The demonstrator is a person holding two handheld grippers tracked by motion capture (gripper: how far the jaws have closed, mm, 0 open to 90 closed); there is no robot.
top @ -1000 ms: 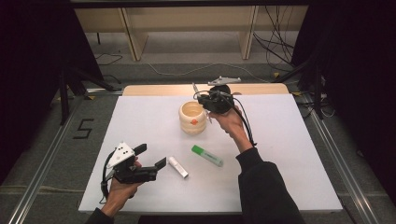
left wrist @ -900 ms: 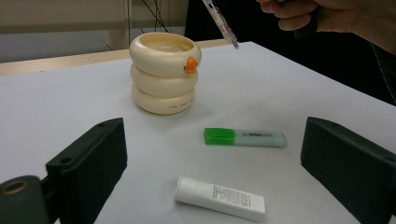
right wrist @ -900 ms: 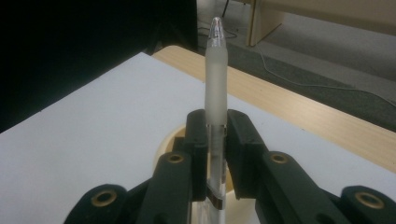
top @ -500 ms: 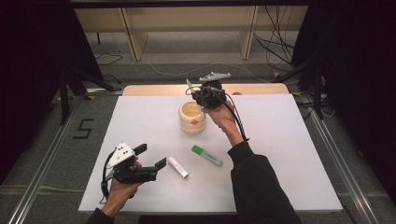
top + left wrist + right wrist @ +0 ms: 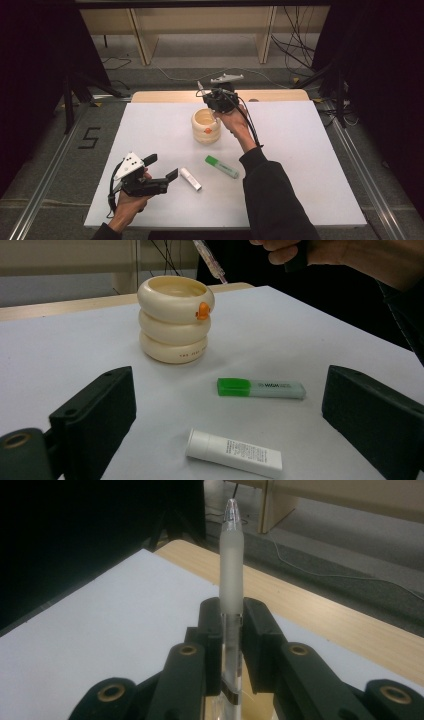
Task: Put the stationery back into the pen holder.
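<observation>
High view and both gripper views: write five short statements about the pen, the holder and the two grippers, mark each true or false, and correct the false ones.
1. The right gripper is shut on a pen. True.
2. The cream ringed holder lies tipped on its side. False: it stands upright.
3. The left gripper holds the green highlighter. False: its jaws are open and the highlighter lies on the table.
4. A white tube lies nearer the left gripper than the highlighter. True.
5. The pen is already inside the holder. False: it is held above it.

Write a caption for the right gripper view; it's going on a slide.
Right gripper shut on a clear pen.
</observation>
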